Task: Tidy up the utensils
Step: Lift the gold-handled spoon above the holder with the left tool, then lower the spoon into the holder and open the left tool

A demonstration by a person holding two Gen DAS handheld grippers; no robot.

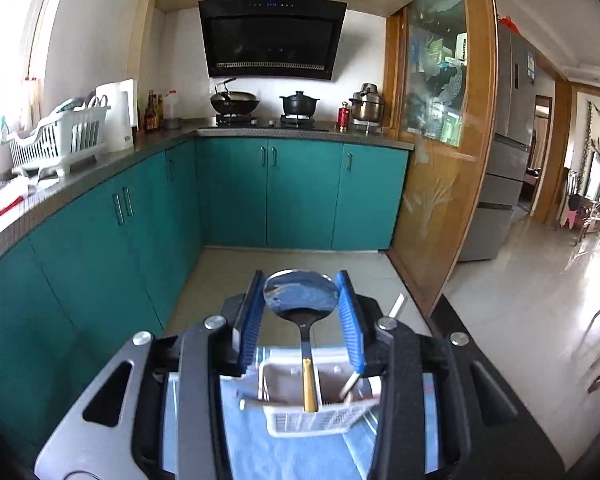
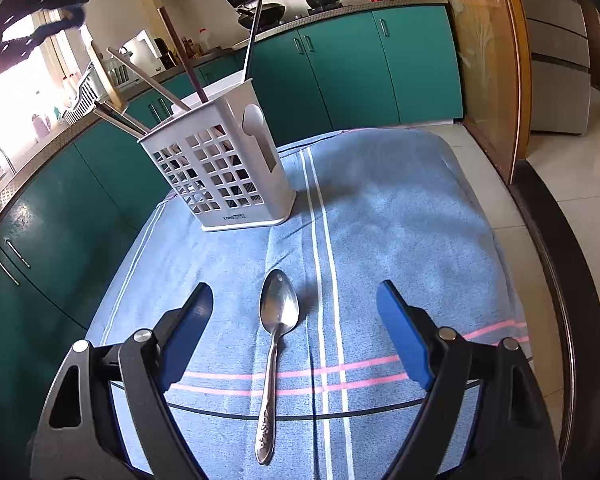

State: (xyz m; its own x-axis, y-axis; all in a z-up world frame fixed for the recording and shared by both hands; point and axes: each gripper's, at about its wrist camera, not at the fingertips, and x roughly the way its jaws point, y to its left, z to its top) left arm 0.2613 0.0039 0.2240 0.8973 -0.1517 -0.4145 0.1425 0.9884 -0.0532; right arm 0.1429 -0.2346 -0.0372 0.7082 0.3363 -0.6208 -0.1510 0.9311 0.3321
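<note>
Teal cabinets, pale tiled floor, bright left window.

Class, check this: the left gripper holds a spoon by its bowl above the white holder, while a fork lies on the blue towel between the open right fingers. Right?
Not quite. What lies on the blue towel between the right gripper fingers is a second spoon, not a fork, as the right wrist view shows. The left gripper, spoon and white holder are as stated.

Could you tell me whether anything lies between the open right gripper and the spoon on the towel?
Nothing visible does: the spoon lies bare on the blue towel between the right gripper's open fingers.
</note>
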